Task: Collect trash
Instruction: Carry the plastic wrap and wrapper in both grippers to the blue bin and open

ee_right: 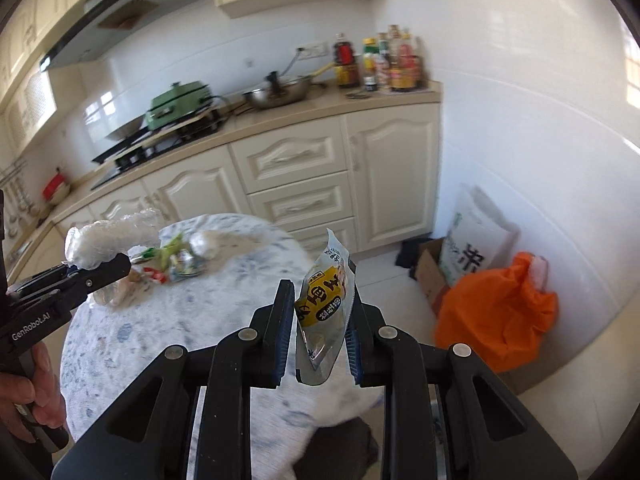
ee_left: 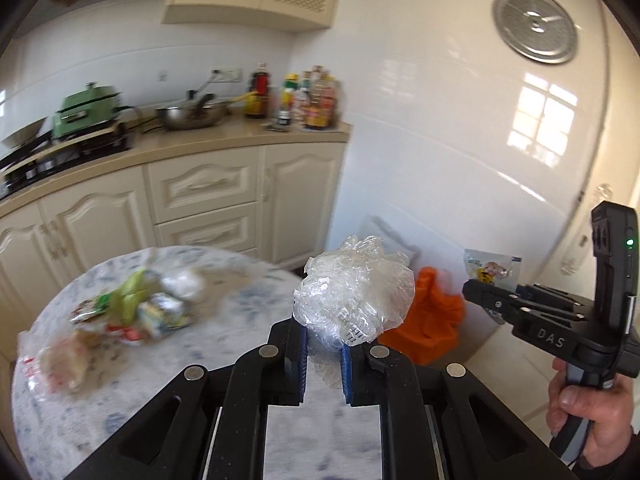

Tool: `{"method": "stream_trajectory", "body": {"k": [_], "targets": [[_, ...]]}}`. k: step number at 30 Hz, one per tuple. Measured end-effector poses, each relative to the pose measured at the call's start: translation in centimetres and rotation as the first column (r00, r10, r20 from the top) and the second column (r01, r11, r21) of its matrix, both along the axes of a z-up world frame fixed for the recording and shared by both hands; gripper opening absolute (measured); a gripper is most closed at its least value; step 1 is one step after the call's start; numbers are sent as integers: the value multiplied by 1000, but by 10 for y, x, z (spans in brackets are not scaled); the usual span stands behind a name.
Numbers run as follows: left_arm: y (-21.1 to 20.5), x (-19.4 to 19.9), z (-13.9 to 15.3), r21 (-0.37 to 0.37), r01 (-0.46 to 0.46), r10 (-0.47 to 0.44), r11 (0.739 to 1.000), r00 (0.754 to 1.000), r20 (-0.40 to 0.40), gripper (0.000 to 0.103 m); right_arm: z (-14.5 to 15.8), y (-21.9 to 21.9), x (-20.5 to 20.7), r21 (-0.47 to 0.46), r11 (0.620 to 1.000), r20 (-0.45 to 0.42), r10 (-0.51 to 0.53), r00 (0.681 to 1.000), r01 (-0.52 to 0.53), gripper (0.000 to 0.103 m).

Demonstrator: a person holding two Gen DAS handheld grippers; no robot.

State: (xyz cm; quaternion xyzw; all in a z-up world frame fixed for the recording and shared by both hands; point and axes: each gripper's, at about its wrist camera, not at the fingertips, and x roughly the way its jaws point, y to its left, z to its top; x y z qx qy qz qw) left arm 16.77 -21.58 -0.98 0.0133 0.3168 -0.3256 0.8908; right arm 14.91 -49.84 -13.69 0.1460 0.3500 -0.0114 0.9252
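Left gripper (ee_left: 323, 350) clamped on crumpled film (ee_left: 354, 290); right gripper (ee_right: 318, 330) pinching a snack packet (ee_right: 326, 304); both above table (ee_right: 240, 280), orange bag (ee_right: 500, 312) on floor

Both wrist cameras look forward and downward, from close above the round table (ee_left: 248, 320) (ee_right: 248, 280). Each faces the kitchen counter (ee_left: 224, 142) (ee_right: 320, 108) behind the table. Both views share the table, the counter and the orange bag (ee_left: 436, 320) (ee_right: 500, 316) beside it.
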Motion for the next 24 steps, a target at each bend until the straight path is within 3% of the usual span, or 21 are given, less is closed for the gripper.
{"method": "stream_trajectory", "body": {"k": [6, 13, 18, 24], "targets": [[-82, -19, -8, 3, 174, -173, 985, 984, -27, 9, -23, -66, -49, -10, 988, -65, -151, 986, 151, 24], [-180, -42, -46, 30, 367, -361, 930, 925, -121, 9, -70, -126, -100, 14, 956, -178, -286, 942, 293, 24], [-239, -47, -88, 85, 439, -413, 894, 883, -223, 10, -113, -157, -119, 54, 934, -259, -329, 908, 353, 24], [-301, -35, -145, 168, 490, -413, 855, 840, -351, 10, -173, -181, -122, 103, 915, -368, -329, 869, 390, 24]]}}
